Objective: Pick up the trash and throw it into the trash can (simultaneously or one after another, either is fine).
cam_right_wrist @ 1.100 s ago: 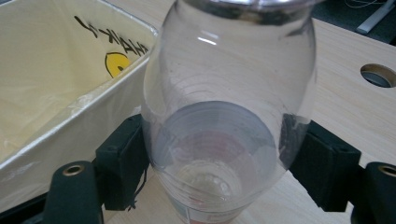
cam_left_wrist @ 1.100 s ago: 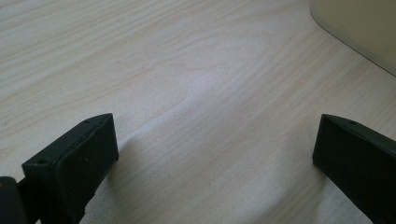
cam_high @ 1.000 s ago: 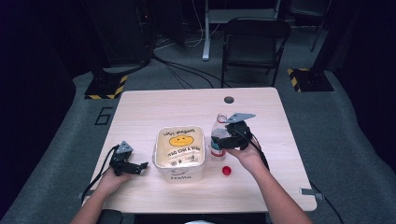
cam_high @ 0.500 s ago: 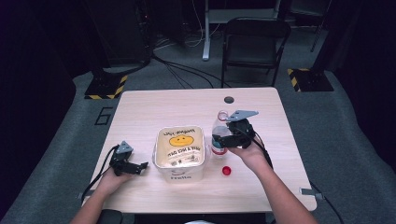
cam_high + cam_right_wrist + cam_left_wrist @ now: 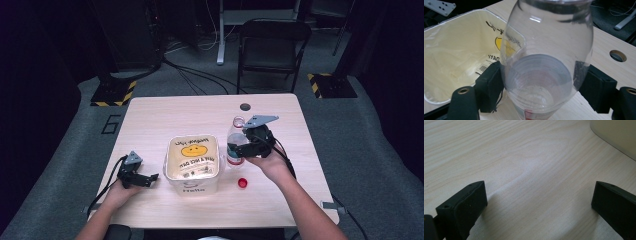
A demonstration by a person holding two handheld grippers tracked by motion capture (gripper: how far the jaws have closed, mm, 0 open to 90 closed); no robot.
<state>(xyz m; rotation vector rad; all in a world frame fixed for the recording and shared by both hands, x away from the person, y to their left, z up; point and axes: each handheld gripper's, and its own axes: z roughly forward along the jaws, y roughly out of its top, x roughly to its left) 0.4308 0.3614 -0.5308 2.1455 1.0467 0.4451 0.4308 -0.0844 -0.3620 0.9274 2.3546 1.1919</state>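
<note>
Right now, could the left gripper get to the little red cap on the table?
Probably not easily. The left gripper rests open left of the bin, and the red cap lies on the bin's far side, so it would have to go around it.

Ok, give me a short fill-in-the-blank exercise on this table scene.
1. The right gripper is shut on a clear plastic ____.
2. The small red cap lies on the ____, beside the bin.
3. The cream bin has a yellow ____ face printed on its liner.
4. The left gripper has its fingers ____, with bare wood between them.

Missing words: bottle; table; smiley; open
</note>
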